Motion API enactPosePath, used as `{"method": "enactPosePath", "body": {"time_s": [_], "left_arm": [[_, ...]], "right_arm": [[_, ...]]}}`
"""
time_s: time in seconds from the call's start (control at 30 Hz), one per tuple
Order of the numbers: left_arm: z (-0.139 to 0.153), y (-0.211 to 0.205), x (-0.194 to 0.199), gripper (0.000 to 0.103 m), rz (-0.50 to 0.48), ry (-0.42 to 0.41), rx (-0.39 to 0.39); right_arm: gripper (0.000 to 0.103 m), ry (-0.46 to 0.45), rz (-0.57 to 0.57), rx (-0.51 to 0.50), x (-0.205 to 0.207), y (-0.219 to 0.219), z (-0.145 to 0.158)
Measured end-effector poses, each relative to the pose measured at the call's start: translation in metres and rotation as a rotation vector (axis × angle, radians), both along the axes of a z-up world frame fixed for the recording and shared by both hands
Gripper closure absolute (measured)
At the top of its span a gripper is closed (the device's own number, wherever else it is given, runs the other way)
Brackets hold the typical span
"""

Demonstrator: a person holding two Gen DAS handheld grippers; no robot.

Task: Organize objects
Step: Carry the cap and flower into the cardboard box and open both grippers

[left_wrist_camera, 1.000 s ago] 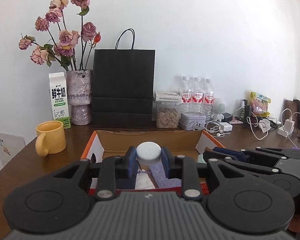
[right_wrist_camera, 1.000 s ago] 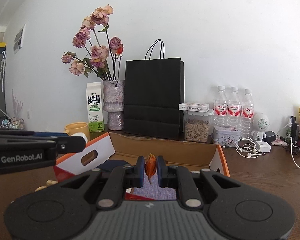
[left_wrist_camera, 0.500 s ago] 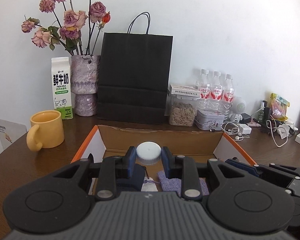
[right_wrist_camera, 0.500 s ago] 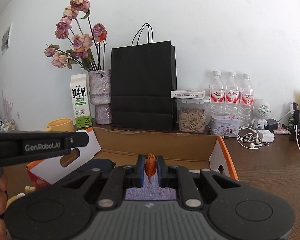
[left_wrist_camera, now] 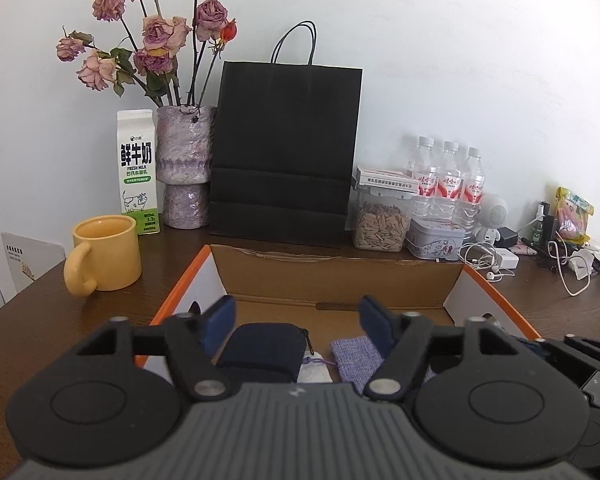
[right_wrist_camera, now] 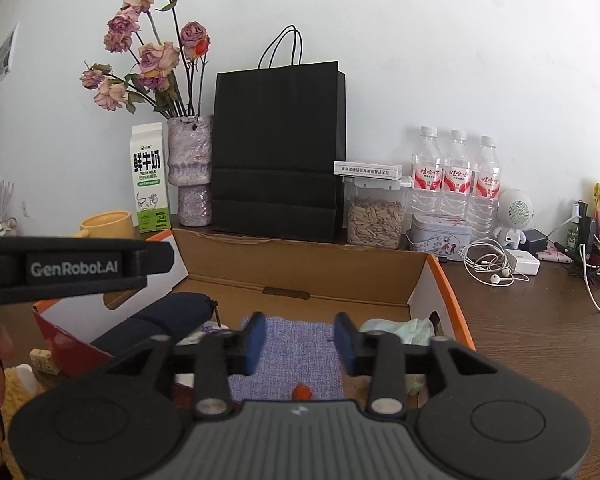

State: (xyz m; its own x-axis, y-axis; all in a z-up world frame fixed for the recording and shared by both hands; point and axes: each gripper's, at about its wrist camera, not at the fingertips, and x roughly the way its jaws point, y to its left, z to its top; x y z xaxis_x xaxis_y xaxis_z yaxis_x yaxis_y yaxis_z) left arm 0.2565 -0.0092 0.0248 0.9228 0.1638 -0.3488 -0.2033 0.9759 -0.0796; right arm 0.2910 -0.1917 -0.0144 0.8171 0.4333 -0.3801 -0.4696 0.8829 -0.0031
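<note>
An open cardboard box (left_wrist_camera: 340, 276) with orange edges sits before both grippers; it also shows in the right wrist view (right_wrist_camera: 300, 276). In it lie a dark navy pouch (left_wrist_camera: 260, 346), a lilac cloth bag (left_wrist_camera: 354, 354) and a white item. My left gripper (left_wrist_camera: 298, 326) is open and empty above the box. My right gripper (right_wrist_camera: 300, 338) is open above the lilac bag (right_wrist_camera: 292, 344); a small orange item (right_wrist_camera: 302, 392) lies on the bag just below it. The white-capped bottle is not in view.
At the back stand a black paper bag (left_wrist_camera: 286, 152), a vase of dried roses (left_wrist_camera: 184, 168), a milk carton (left_wrist_camera: 138, 172), a yellow mug (left_wrist_camera: 106, 256), a seed jar (left_wrist_camera: 382, 224), a tin, three water bottles (left_wrist_camera: 448, 184) and cables (left_wrist_camera: 572, 264) at the right.
Both grippers have opened. The left one let go of the white-capped bottle, which is gone from view. The right one dropped the orange item onto the lilac bag.
</note>
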Motion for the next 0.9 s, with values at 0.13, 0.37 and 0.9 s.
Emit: {"method": "enactPosePath", "body": {"time_s": [0.13,0.37,0.9], "left_arm": [[0.001,0.003,-0.005,0.000,0.034,-0.036,-0.014],[0.002,0.002,-0.007,0.000,0.028,-0.031,-0.013],[0.005,-0.002,-0.019,0.000,0.002,-0.053,-0.002]], "right_arm": [[0.000,-0.023,-0.028,-0.007,-0.002,-0.001,0.000],[0.000,-0.024,-0.026,0.003,-0.005,-0.004,0.001],[0.000,-0.056,-0.026,0.028,-0.020,-0.013,0.009]]}}
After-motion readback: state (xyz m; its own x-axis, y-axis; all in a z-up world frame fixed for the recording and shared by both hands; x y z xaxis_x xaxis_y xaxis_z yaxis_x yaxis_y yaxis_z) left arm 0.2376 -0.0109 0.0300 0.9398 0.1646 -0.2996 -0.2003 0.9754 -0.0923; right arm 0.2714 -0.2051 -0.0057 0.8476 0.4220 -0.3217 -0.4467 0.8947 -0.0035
